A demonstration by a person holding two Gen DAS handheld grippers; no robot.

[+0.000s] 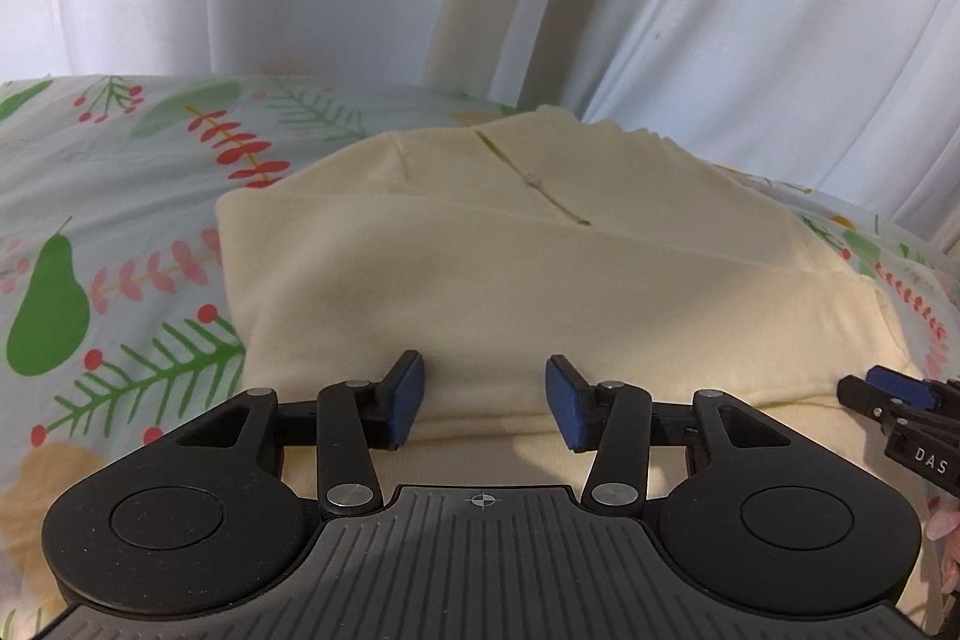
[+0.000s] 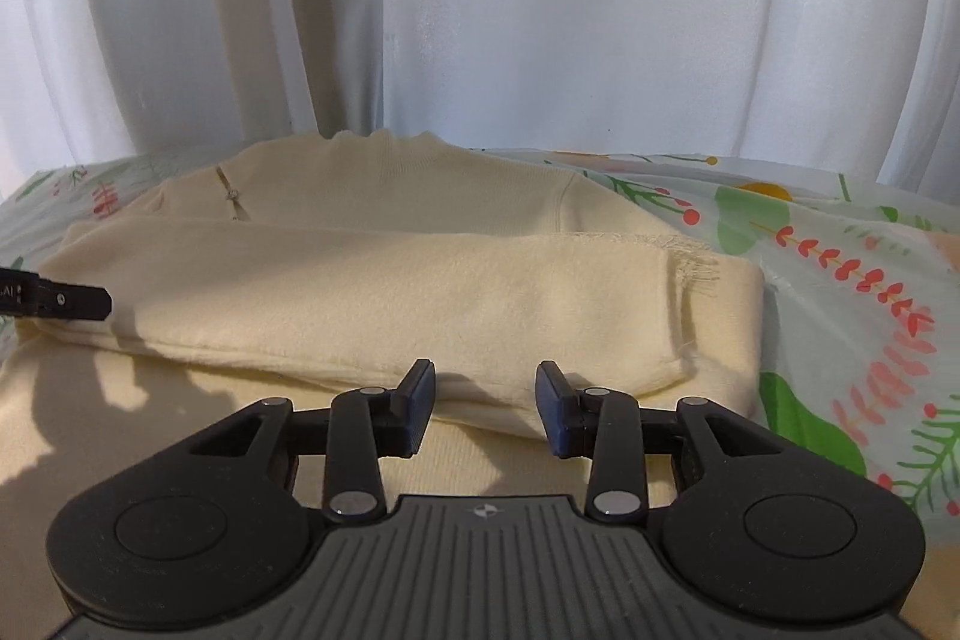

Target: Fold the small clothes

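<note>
Nearest the left wrist camera, the left gripper (image 1: 485, 397) stands with its blue pads apart and nothing between them, over the near folded edge of a cream sweater (image 1: 480, 268) lying on a floral bedsheet (image 1: 120, 280). The right gripper (image 2: 485, 403) is likewise parted and empty at that same fold. Only the right view shows the frayed sleeve cuff (image 2: 690, 274); only the left view shows the green pear print (image 1: 51, 316).
</note>
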